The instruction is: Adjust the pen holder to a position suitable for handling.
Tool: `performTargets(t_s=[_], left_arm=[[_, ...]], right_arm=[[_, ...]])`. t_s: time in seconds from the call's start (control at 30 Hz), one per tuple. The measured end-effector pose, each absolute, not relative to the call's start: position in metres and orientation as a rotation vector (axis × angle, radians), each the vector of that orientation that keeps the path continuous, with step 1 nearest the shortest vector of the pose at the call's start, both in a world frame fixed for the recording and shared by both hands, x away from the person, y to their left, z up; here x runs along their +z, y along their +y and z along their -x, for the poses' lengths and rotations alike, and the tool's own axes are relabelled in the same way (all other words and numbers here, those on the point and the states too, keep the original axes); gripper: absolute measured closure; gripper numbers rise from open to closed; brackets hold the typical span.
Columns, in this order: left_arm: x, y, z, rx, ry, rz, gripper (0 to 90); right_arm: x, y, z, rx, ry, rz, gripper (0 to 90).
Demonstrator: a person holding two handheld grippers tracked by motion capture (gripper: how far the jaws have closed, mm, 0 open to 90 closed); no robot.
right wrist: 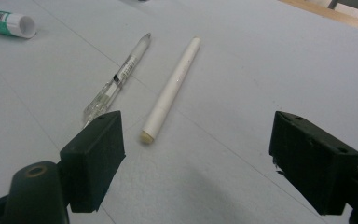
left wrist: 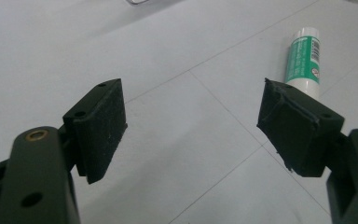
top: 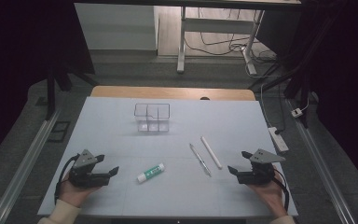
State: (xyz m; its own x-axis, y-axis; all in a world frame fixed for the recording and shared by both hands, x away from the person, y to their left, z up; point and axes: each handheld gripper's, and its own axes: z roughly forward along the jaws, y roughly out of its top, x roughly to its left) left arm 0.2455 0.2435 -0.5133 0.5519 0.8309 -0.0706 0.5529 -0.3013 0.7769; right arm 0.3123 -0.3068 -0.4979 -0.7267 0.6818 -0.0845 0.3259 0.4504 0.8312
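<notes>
From the high view, the left gripper (top: pixel 107 164) and right gripper (top: pixel 238 161) rest at the near edge of the table (top: pixel 102 116), both empty, jaws apart. The glue stick (top: pixel 151 172) lies just right of the left gripper; clear pen (top: pixel 200 159) and white stick (top: pixel 211 152) lie beyond it, toward the right gripper. The clear organiser box (top: pixel 152 117) stands well behind the glue stick.

Left gripper view: jaws spread wide, glue stick (left wrist: pixel 304 60) ahead past the right-hand jaw.

Right gripper view: jaws wide, white stick (right wrist: pixel 171 89) and clear pen (right wrist: pixel 116 81) directly ahead.

Looks like the opening reach; next, each gripper must slide forward and straddle its item.
</notes>
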Motion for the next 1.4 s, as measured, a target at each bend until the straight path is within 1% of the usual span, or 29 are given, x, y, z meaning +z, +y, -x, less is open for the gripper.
performTargets(t_s=[0.9, 1.4], left_arm=[[-0.510, 0.243, -0.249, 0.420, 1.096, -2.010, 25.7], [-0.500, 0.230, -0.268, 0.422, 1.077, -2.010, 27.9]], right_arm=[[-0.497, -0.306, -0.311, 1.182, 2.293, -0.848, 18.2], [-0.497, -0.308, -0.307, 1.189, 2.290, -0.863, 19.0]])
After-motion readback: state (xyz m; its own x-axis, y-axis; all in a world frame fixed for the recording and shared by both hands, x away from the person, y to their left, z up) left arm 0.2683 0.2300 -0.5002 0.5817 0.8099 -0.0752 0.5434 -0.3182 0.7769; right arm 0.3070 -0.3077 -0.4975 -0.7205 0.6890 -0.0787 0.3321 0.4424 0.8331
